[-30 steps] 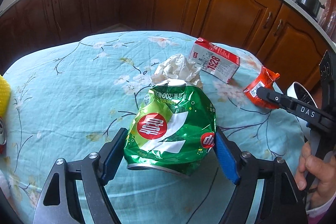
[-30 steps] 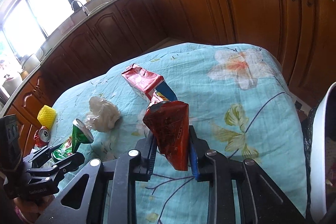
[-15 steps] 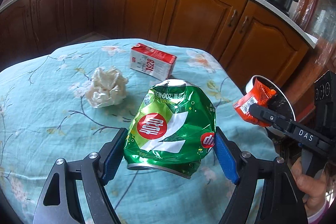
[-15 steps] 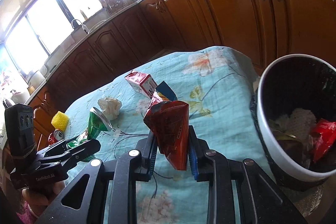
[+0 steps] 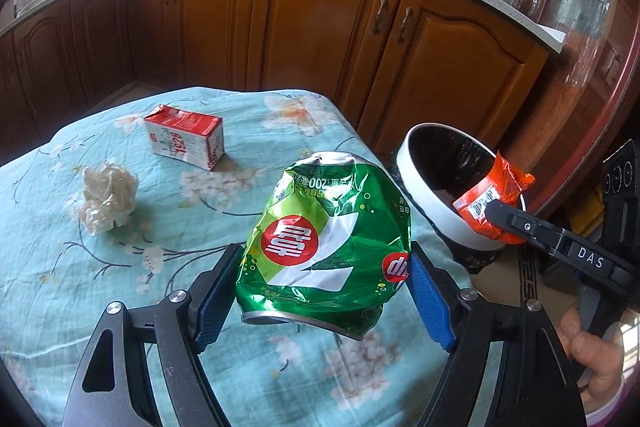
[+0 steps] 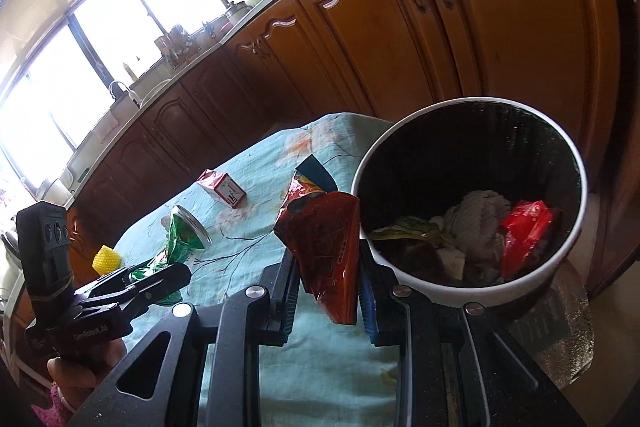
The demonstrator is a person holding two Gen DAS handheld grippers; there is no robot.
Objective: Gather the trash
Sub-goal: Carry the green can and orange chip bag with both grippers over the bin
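Observation:
My left gripper (image 5: 324, 291) is shut on a crushed green soda can (image 5: 326, 243), held above the right end of the table. My right gripper (image 6: 328, 287) is shut on a crumpled red snack wrapper (image 6: 326, 247), which hangs just left of the rim of a white trash bin (image 6: 472, 291) with a black liner. In the left wrist view the same wrapper (image 5: 490, 205) sits over the bin's (image 5: 428, 211) near rim. The bin holds a rag, a red wrapper and other scraps. A red-and-white milk carton (image 5: 184, 143) and a crumpled white paper ball (image 5: 108, 199) lie on the table.
The table wears a light blue floral cloth (image 5: 80, 287); the bin stands on the floor off its right end. Brown kitchen cabinets (image 5: 320, 27) run behind. A yellow object (image 6: 106, 259) lies at the table's far left. A hand (image 5: 596, 347) holds the right gripper's handle.
Both grippers have swung to the right, off the table's middle toward its right end, each keeping its load. The bin has come fully into view, with the red wrapper now at its rim.

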